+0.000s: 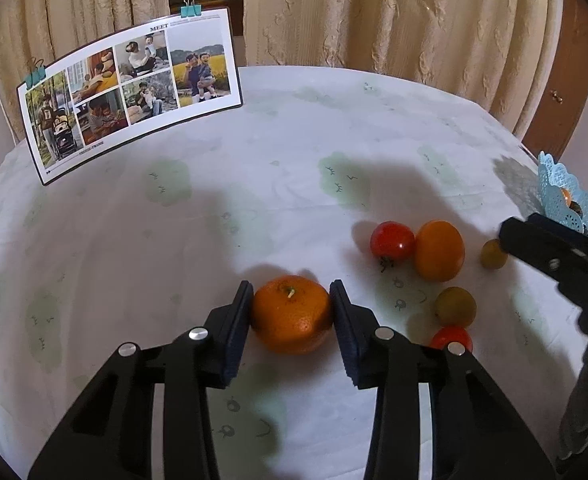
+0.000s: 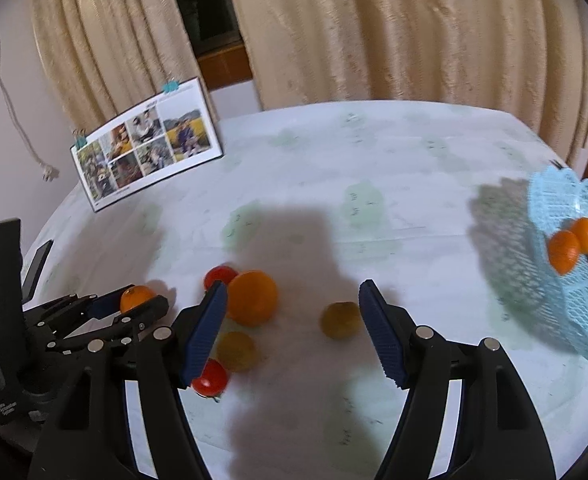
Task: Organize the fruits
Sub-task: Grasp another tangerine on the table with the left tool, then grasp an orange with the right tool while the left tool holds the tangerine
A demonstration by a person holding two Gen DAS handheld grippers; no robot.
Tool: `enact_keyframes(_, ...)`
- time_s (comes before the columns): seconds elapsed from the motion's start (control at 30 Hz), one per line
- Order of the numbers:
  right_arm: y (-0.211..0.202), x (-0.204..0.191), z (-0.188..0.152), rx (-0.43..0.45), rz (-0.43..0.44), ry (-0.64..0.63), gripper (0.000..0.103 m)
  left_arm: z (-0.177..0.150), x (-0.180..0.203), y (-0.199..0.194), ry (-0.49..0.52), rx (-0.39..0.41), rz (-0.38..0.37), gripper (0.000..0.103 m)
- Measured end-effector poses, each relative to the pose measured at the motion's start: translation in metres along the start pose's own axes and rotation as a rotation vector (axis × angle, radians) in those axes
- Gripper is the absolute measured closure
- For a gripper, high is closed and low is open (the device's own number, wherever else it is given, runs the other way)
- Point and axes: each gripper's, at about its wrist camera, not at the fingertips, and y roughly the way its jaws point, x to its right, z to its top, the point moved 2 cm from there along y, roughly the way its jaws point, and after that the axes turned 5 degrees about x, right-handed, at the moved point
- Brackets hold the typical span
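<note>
An orange mandarin sits on the white tablecloth, and my left gripper is shut on it, with a pad pressing each side. To its right lie a red tomato, a larger orange, two yellow-green fruits and a second tomato. My right gripper stands open just above the cloth. A small yellow-green fruit lies between its fingers near the right pad, not gripped. The light blue lace basket at the far right holds two oranges and dark round things.
A clipped photo board stands at the back left of the table. Beige curtains hang behind the table's far edge. Brown wooden furniture shows at the right. The cloth between board and fruits is bare.
</note>
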Motion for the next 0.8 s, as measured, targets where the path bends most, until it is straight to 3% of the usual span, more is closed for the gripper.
enact_keyframes(0.6,0.067,-0.032,-0.005,-0.149,0.052,-0.11,0.035,0.011,-0.009,-0.029,-0.031,0.082,-0.002,0.063)
enact_keyframes(0.8,0.064,-0.038,-0.008,-0.15,0.077,-0.14,0.052,0.011,-0.009,-0.028,-0.03,0.078,-0.003,0.063)
